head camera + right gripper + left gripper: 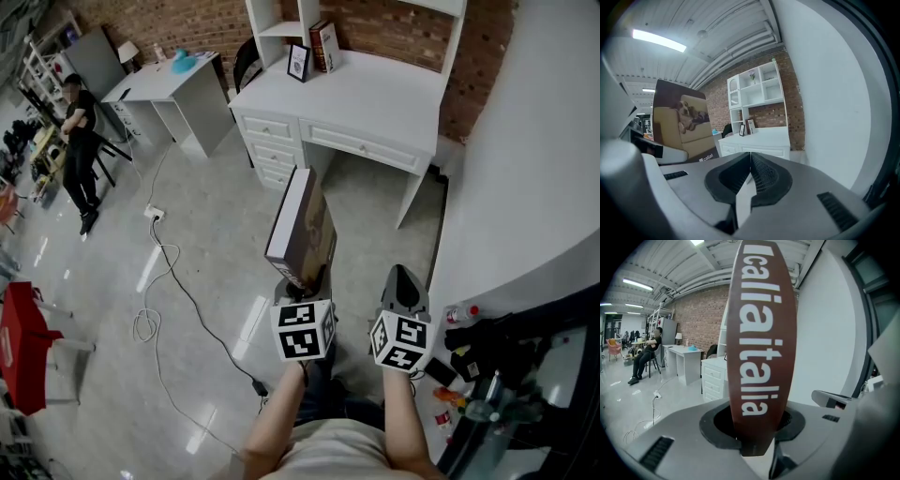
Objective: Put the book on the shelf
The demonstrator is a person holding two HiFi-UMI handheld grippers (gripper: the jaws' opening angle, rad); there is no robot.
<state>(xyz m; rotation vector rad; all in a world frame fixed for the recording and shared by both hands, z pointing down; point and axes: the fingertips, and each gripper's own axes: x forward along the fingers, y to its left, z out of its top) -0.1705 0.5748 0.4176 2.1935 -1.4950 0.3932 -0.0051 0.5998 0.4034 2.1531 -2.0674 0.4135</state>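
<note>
Apparently upright, book point(302, 228) between left tongs point(755, 427).

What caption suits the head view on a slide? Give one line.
Left gripper holds a brown hardcover book upright before the white desk and shelf unit; right gripper shut, empty.

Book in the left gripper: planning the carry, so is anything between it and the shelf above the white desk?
Nothing visible does. The left gripper holds the book, and only floor lies between it and the desk under the shelf. The cable lies off to the left.
</note>
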